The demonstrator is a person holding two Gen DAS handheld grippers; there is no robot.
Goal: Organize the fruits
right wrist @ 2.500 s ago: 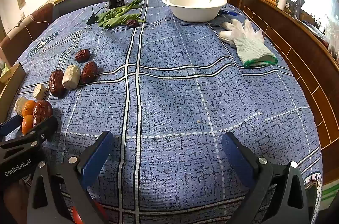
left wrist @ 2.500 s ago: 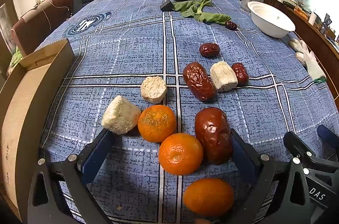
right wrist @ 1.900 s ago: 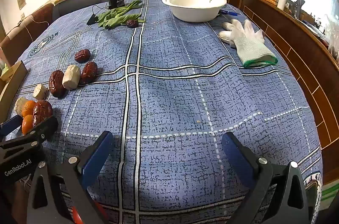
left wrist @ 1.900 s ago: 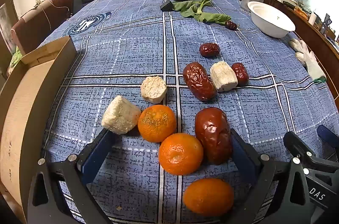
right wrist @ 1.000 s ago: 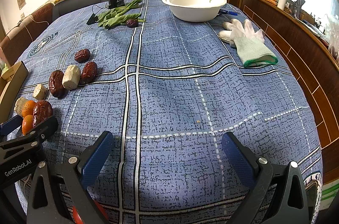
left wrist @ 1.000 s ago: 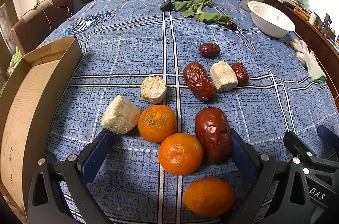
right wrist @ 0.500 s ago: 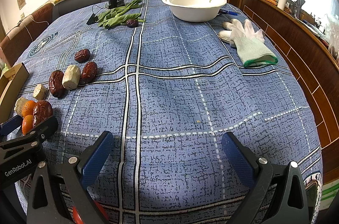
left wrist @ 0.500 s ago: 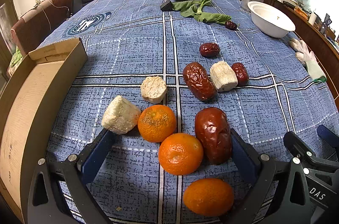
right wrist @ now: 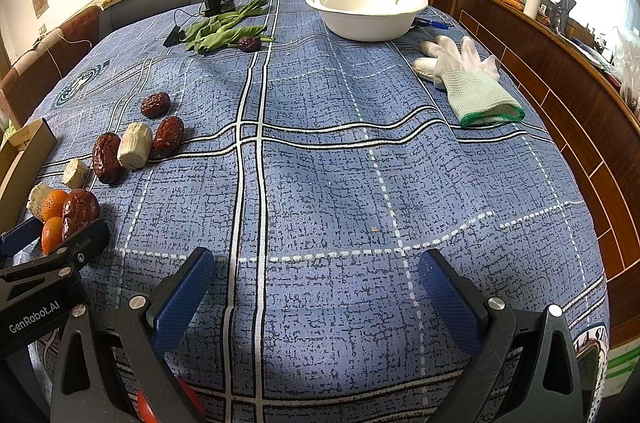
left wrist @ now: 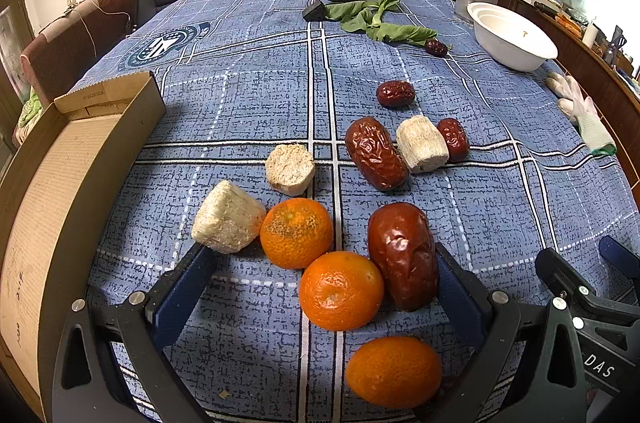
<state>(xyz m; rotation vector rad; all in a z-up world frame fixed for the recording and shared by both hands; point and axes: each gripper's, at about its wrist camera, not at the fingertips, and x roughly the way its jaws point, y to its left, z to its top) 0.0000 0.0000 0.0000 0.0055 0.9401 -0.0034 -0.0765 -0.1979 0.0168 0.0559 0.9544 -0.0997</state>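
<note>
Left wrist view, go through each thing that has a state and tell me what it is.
left gripper: open, straddling an orange and a big red date.
right gripper: open, nothing between its fingers.
cardboard box: open, flaps up.
white bowl: upright, nearly empty.
work glove: lying flat.

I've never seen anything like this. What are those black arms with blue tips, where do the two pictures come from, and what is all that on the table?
They are two hand-held claws, one in each of a person's hands, each carrying a wide-angle camera looking forward along its fingers. One picture comes from the left claw, the other from the right claw. Both are open and hold nothing. On the blue tablecloth lie three oranges, several red dates and pale root pieces, most near the left claw. Farther off are a white bowl, green leaves and a glove. A cardboard box stands at the left.
</note>
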